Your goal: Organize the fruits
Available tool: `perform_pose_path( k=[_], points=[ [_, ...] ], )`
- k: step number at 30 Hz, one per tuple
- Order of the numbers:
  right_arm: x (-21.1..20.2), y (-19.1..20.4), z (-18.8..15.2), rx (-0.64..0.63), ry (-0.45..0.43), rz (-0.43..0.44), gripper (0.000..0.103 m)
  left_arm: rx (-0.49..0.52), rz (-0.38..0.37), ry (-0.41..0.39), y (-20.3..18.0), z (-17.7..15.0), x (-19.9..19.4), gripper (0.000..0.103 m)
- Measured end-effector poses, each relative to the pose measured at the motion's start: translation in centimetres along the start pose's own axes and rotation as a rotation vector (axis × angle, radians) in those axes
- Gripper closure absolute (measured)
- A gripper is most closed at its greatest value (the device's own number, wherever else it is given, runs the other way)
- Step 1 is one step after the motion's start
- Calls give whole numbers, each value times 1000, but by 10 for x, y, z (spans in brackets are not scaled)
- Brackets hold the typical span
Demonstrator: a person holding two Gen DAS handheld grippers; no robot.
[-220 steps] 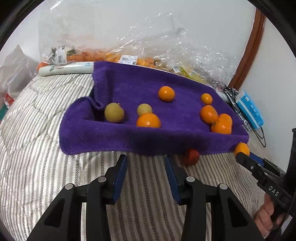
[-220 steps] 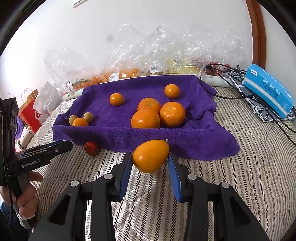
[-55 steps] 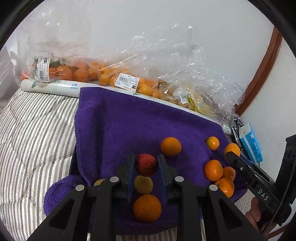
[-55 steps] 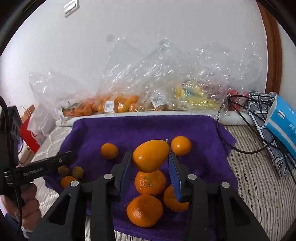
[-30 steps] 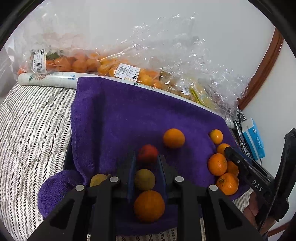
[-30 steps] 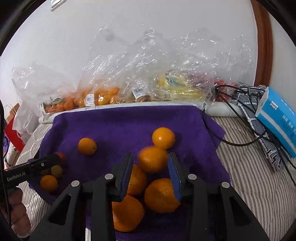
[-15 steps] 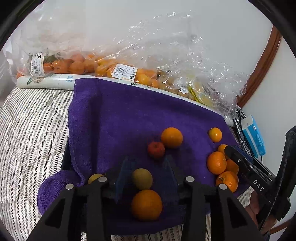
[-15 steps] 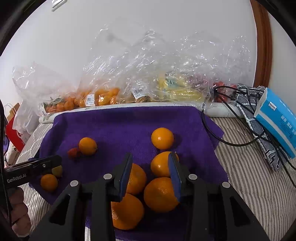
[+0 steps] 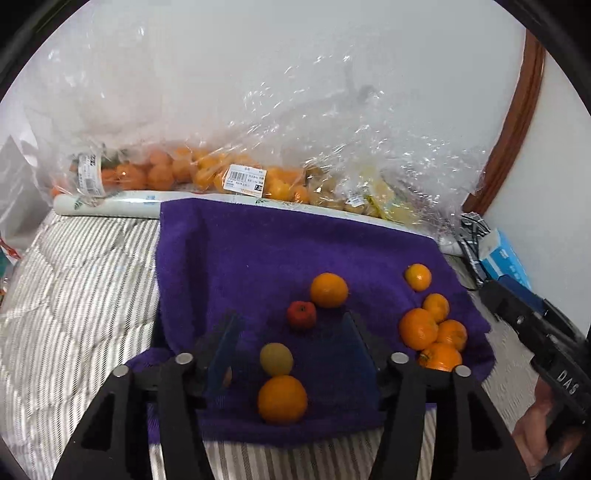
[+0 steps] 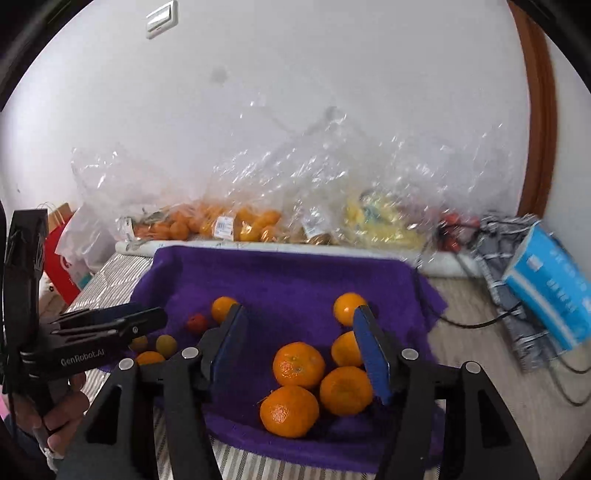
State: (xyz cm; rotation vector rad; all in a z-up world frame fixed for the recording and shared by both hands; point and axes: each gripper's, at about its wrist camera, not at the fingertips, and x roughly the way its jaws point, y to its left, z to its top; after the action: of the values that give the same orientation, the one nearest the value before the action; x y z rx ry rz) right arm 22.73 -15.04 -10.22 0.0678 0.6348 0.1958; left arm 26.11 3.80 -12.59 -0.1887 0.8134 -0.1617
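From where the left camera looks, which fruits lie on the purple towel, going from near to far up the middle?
Big orange → yellow-green fruit → small red fruit → round orange, all on the purple towel.

A plain white wall (image 10: pixel 332 74) rises behind a striped quilt (image 9: pixel 74 295). A light switch (image 10: pixel 161 19) sits high on the wall, and a brown wooden door frame (image 10: pixel 537 110) runs up the right side. Clear plastic bags (image 9: pixel 332 155) line the wall's base under soft, even light.
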Motion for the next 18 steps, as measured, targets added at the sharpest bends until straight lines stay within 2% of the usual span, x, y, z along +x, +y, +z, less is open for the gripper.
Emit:
perform_pose_path(
  k=[5,8,13,14,15,17,18],
  points=[
    [-36,-3,8,64,15,-24,43,10,8,-44,-10,-9,-43,35],
    [-55,-9,3,97,27,-33,43,0,6,-40,-14,-17,-64,34],
    [-91,-14,-11,106,46,-103,43,29,33,-74,-27,-33,-100,28],
    [-99,-13,-15,107,44,-118,42,32,41,-83,-31,-37,-108,26],
    [-105,-14,-18,107,44,-130,33,33,46,-89,-33,-39,-114,24],
    [-121,-13,-26,107,46,-170,20,37,57,-109,-39,-45,-128,22],
    [-129,-12,-29,110,36,-177,19,41,63,-117,-41,-48,-135,21]
  ],
)
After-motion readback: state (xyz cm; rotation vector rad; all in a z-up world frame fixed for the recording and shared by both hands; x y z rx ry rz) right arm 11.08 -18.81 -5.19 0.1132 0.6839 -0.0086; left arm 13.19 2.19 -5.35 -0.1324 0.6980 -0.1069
